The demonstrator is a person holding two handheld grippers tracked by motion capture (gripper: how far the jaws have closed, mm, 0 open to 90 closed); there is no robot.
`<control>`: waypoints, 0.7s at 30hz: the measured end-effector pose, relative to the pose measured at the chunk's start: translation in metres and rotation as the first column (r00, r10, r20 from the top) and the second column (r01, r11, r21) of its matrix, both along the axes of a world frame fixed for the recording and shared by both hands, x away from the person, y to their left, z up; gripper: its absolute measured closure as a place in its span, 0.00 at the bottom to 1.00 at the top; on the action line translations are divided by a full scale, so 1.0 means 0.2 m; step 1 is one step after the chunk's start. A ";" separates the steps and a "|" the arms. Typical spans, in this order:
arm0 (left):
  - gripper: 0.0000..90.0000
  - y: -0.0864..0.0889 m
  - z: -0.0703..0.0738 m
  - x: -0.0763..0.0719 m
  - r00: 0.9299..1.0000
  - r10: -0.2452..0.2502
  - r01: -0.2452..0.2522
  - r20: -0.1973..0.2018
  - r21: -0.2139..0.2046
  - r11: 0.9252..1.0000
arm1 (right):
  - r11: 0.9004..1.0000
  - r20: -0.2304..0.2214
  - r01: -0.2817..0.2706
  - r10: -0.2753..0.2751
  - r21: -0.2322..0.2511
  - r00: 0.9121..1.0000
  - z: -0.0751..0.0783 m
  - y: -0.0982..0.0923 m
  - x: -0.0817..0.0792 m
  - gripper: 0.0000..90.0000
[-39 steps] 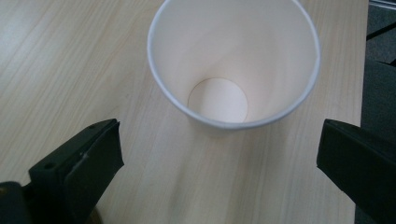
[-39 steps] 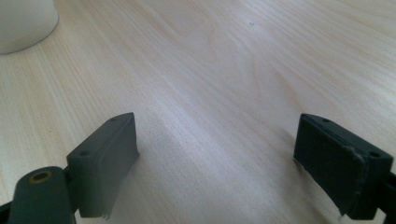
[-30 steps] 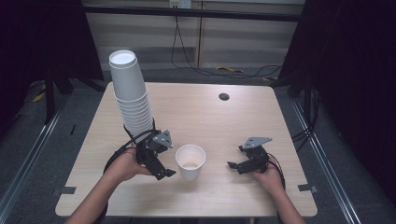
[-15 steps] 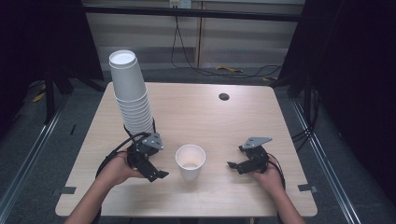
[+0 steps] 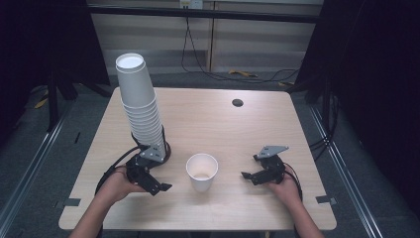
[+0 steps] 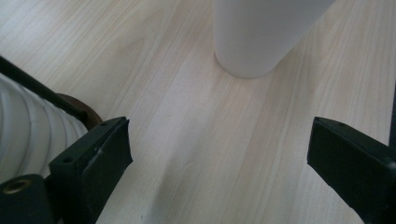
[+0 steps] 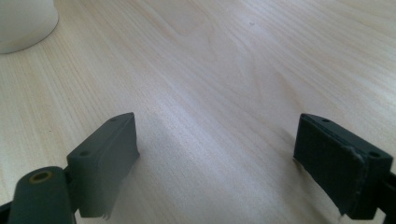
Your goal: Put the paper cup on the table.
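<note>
The worktop [image 5: 247, 124] carries a tall stack of upturned paper cups [image 5: 141, 106] at its left and a single upright cup [image 5: 202, 171] near the front, between the two claws. The stack leans, and the left claw [image 5: 157, 187] sits just beside its base, so a careless swing of that hand or its trailing cable could, I judge, nudge the stack over. The single cup looks light and empty; a one-sided touch might tip or slide it. The left claw's jaws have just been closing, yet they stand apart with nothing between them; the right claw [image 5: 250, 176] rests open and empty too, apart from the cup. The high view gives the stack's lean and the layout; the left gripper view shows the cup's foot [image 6: 261, 42] ahead and the stack's ribbed rims [image 6: 28, 126] hard by the left jaw.
</note>
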State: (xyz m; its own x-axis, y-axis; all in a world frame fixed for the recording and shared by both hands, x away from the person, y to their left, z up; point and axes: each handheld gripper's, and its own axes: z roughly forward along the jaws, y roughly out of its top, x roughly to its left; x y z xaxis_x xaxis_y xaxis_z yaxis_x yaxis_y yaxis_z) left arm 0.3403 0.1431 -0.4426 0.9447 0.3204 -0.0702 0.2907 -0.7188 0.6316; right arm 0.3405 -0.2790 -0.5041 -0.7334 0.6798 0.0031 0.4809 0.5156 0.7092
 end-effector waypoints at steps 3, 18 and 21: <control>0.08 0.03 -0.05 0.00 1.000 0.017 -0.017 -0.008 -0.005 1.000 | 1.000 0.000 0.000 0.000 0.000 1.000 0.00 0.00 0.00 0.14; 0.09 0.11 -0.22 -0.01 0.997 0.077 -0.076 -0.009 0.017 0.997 | 1.000 0.000 0.001 -0.001 0.001 1.000 0.00 0.00 0.00 0.14; 0.09 0.12 -0.25 -0.02 0.995 0.095 -0.095 0.003 0.015 0.995 | 1.000 0.000 0.001 -0.001 0.001 1.000 0.00 0.00 0.00 0.14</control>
State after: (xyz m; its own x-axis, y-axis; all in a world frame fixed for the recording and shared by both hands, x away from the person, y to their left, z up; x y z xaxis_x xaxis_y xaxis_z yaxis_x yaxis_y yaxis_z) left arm 0.3366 0.1662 -0.4923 0.9100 0.4098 -0.0627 0.3568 -0.6971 0.6219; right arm 0.3406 -0.2790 -0.5041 -0.7328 0.6804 0.0036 0.4813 0.5146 0.7096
